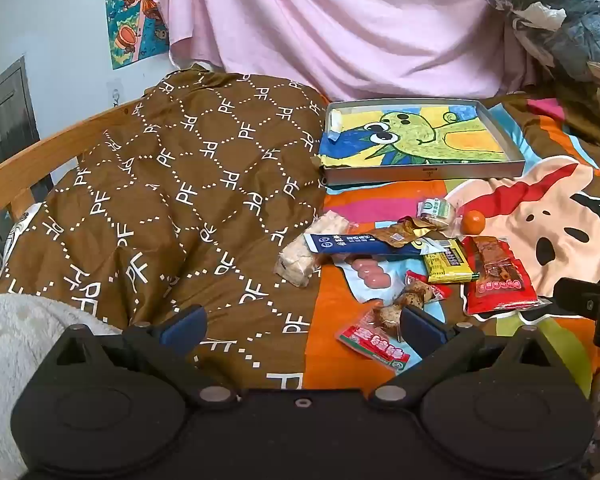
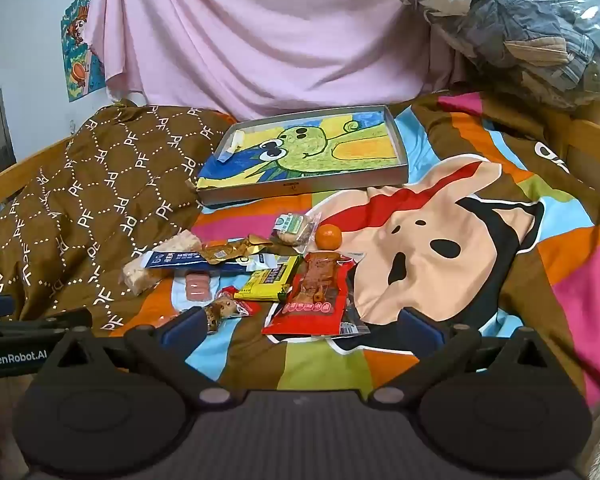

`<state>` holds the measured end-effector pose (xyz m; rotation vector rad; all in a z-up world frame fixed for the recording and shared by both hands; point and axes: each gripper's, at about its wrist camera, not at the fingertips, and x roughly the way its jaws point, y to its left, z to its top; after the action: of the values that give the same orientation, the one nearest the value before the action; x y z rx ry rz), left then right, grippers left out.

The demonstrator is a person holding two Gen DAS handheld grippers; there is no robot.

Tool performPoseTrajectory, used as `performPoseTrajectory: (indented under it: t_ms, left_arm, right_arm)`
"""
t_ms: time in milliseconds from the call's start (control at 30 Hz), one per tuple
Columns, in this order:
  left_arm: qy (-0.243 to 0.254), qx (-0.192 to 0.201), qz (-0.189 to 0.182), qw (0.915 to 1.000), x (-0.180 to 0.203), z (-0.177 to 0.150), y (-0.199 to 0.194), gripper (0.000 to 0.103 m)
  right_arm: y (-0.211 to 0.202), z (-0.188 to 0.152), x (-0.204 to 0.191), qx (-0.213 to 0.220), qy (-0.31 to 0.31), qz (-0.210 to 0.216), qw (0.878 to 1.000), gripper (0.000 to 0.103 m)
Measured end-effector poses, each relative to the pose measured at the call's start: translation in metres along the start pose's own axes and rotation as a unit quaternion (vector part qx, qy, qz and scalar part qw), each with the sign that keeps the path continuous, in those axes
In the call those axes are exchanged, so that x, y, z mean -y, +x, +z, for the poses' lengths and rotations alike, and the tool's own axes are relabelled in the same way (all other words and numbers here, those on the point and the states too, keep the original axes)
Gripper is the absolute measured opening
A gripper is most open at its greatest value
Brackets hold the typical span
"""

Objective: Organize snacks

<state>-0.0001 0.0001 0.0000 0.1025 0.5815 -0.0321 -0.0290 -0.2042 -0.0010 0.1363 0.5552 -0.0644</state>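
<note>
Crinkly film packets, light and slippery, lie heaped on the bed.
Both the left hand-held gripper (image 1: 302, 322) and the right hand-held gripper (image 2: 302, 322) gape empty; nearest, pinch the red packet (image 2: 315, 300) by its sealed edge (contents may crush); further back, the mandarin (image 2: 328, 237), then the tray (image 2: 400, 160).

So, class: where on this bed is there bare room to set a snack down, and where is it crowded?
Free: nearly all of the shallow grey tray, a small wrapper aside; the cartoon-face bedspread right of the small orange fruit; the striped patch below the red snack packet. Crowded: the snack pile between the brown patterned quilt and that fruit.
</note>
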Motion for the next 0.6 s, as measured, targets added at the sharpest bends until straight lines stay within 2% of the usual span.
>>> performPoseTrajectory:
  t_ms: [600]
  left_arm:
    - [0.000, -0.002, 0.000, 1.0000, 0.0000, 0.0000, 0.0000, 0.102]
  right_arm:
    - [-0.0002, 0.0000, 0.0001, -0.003, 0.001, 0.000, 1.000, 0.103]
